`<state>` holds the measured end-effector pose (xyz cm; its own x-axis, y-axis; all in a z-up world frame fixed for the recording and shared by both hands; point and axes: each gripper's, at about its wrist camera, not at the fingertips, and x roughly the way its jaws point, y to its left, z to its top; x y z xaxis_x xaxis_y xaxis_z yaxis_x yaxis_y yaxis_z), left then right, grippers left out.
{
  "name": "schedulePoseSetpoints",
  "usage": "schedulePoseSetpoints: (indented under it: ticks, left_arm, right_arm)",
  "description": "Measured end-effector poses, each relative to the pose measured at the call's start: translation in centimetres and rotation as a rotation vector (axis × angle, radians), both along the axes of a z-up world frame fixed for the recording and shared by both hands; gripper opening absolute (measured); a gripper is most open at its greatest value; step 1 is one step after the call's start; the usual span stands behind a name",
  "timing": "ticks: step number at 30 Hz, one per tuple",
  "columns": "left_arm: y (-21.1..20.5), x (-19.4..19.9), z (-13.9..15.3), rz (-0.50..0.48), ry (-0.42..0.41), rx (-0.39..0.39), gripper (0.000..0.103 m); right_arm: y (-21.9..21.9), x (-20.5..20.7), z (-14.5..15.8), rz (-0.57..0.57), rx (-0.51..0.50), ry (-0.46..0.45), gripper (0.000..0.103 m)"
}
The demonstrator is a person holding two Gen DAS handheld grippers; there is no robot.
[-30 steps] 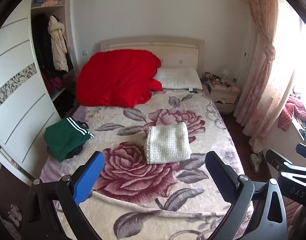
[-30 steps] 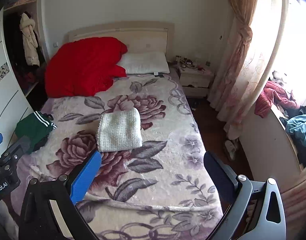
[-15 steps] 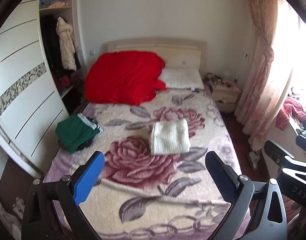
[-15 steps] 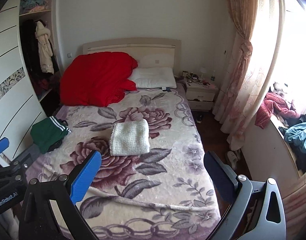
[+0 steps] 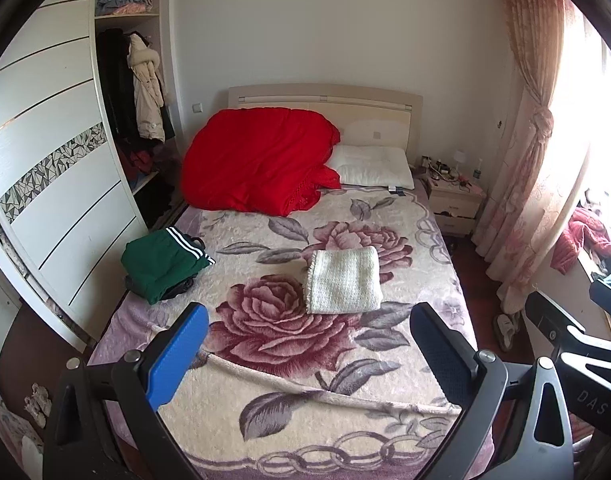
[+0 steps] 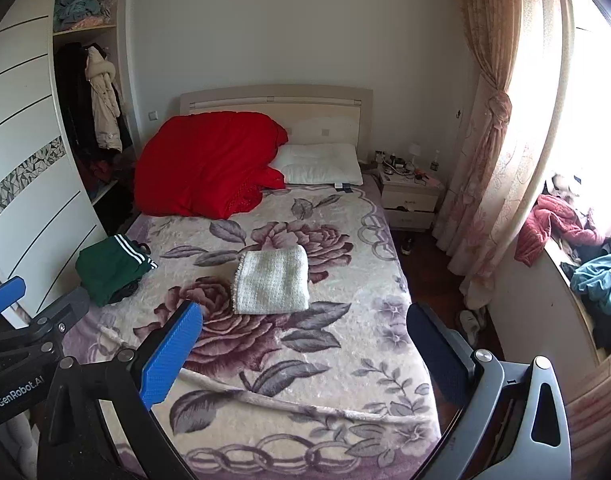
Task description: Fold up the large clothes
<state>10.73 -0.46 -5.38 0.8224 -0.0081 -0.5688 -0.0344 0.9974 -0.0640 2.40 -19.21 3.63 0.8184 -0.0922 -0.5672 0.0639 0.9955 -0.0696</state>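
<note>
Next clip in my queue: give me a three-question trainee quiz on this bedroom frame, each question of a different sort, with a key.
1. True or false: the cream knitted garment lies folded on the floral blanket.
2. Multiple choice: where is the green garment with white stripes?
A. hanging in the wardrobe
B. on the bed edge nearest the wardrobe
C. on the nightstand
3. Fill in: the left gripper and the right gripper both hold ____.

Key
1. True.
2. B.
3. Nothing; both are open, held above the foot of the bed.
</note>
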Motion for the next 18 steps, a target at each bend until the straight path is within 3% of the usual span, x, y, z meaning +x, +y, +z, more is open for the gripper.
schedulePoseSetpoints:
  ticks: [18]
  left_arm:
    - [0.3,-0.6,0.7,0.02,-0.038,0.02,0.103]
  right_arm:
    - [0.4,-0.6,1.1,0.015,-0.018,-0.037,0.103]
